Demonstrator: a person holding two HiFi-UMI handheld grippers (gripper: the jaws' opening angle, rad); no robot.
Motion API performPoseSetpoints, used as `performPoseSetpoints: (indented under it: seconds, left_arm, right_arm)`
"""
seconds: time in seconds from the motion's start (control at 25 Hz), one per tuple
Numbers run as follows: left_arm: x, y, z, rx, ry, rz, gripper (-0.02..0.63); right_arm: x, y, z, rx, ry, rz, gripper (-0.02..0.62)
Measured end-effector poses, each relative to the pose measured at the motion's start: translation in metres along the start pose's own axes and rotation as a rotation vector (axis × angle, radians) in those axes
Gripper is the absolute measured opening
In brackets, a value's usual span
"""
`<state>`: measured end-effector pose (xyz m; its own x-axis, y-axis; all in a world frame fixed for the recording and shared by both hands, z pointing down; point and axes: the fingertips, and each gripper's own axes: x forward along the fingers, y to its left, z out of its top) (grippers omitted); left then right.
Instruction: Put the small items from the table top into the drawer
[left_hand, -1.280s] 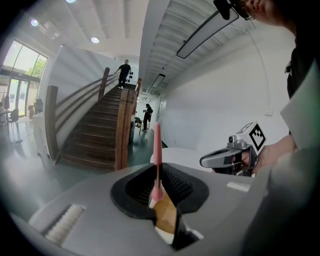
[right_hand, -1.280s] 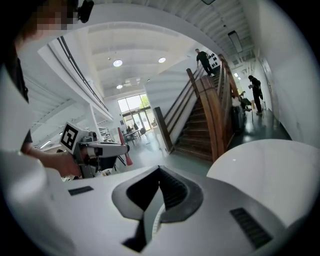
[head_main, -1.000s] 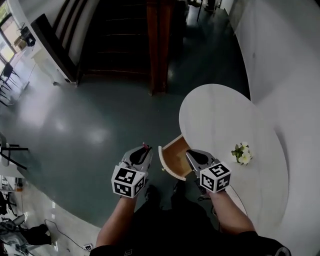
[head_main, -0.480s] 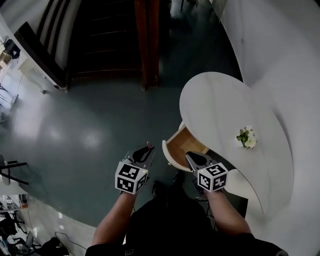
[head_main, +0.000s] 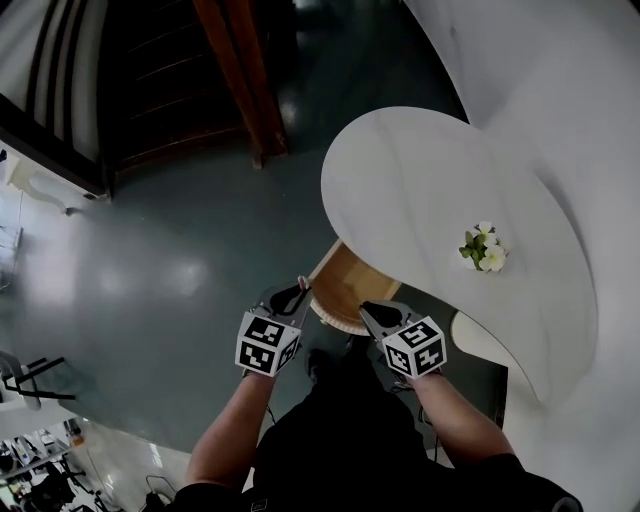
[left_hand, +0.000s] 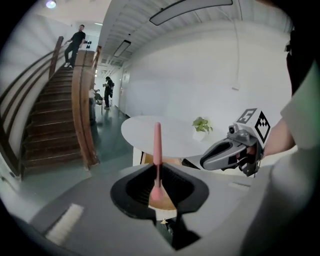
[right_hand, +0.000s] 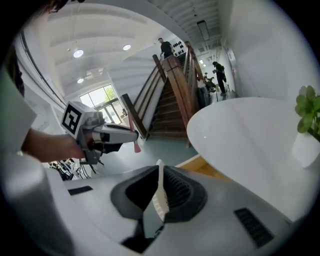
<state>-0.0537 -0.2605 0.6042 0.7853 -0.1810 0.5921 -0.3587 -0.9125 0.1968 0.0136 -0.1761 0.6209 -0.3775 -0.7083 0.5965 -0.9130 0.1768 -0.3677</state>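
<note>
Left gripper view: your left gripper (left_hand: 157, 172) clamps a pink stick (left_hand: 157, 145), long axis upright past the jaws. Your right gripper (right_hand: 160, 186) pinches a white toothed strip (right_hand: 160, 197), also upright. Both are beside the open drawer (head_main: 345, 285).

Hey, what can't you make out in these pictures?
Drawer inside: head view, rear part hidden under the table top.
Pink stick: left gripper view, held in the left claw, too blurred to tell what it is.
White piece: right gripper view, lower end lost in the right claw's dark gap.
Plant: right gripper view, cut off by the right edge.
</note>
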Motion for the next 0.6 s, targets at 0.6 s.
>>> performPoseSetpoints:
  seconds: [0.6]
  left_arm:
    - [0.112, -0.041, -0.052, 0.182, 0.303, -0.207, 0.055]
  right_arm:
    - [0.003, -0.061, -0.039, 0.156, -0.038, -0.085, -0.002]
